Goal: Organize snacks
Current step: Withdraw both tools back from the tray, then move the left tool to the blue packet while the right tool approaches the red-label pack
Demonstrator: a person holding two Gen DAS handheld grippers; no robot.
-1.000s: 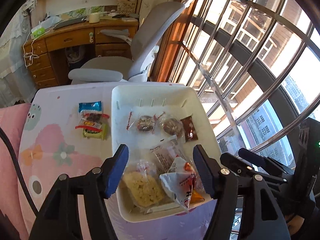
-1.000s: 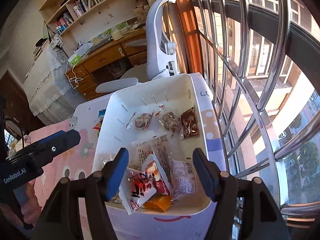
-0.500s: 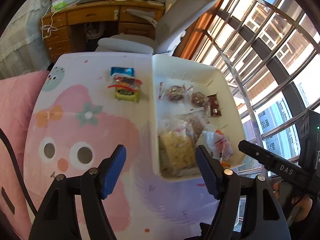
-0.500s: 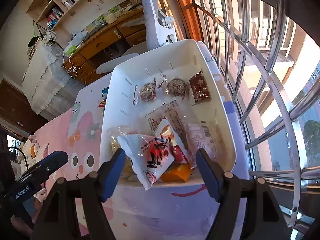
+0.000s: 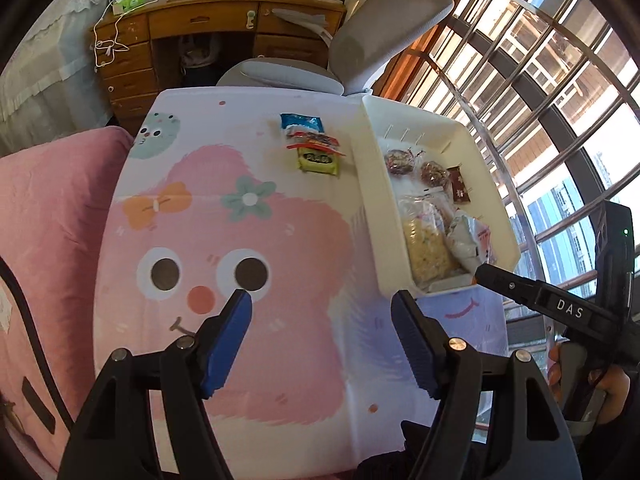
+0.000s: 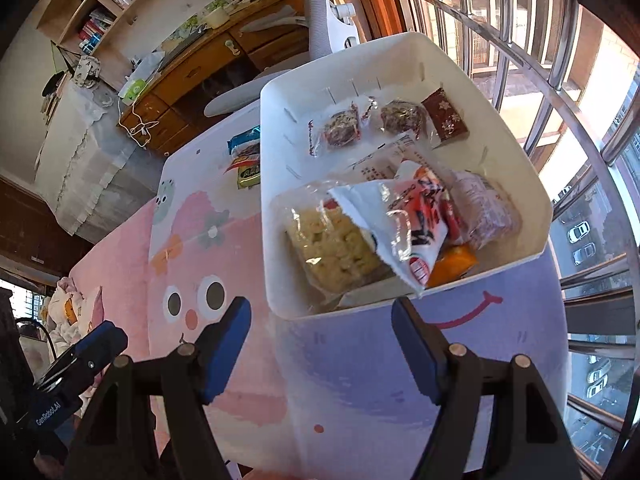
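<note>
A white bin [image 5: 370, 208] [image 6: 276, 132] stands on the right of the table and holds several wrapped snacks: a puffed-rice bag [image 5: 426, 246] [image 6: 332, 244], a white and red packet [image 6: 404, 224], two round dark sweets [image 6: 340, 130] and a brown bar [image 6: 446, 118]. A small pile of snacks, blue, red and yellow-green [image 5: 314, 148] [image 6: 246, 160], lies on the cloth left of the bin. My left gripper [image 5: 322, 334] is open and empty above the pink cartoon cloth. My right gripper [image 6: 322, 338] is open and empty just short of the bin's near wall.
The table carries a pink and lilac cartoon cloth [image 5: 224, 240]. A grey office chair [image 5: 360, 44] and a wooden desk [image 5: 192, 28] stand beyond it. A barred window [image 5: 540, 80] runs along the right. A pink cushion [image 5: 48, 216] lies at the left.
Both grippers have drawn back and up from the bin toward the near table edge. The left one has also swung left over the cloth. The snacks have not moved.
</note>
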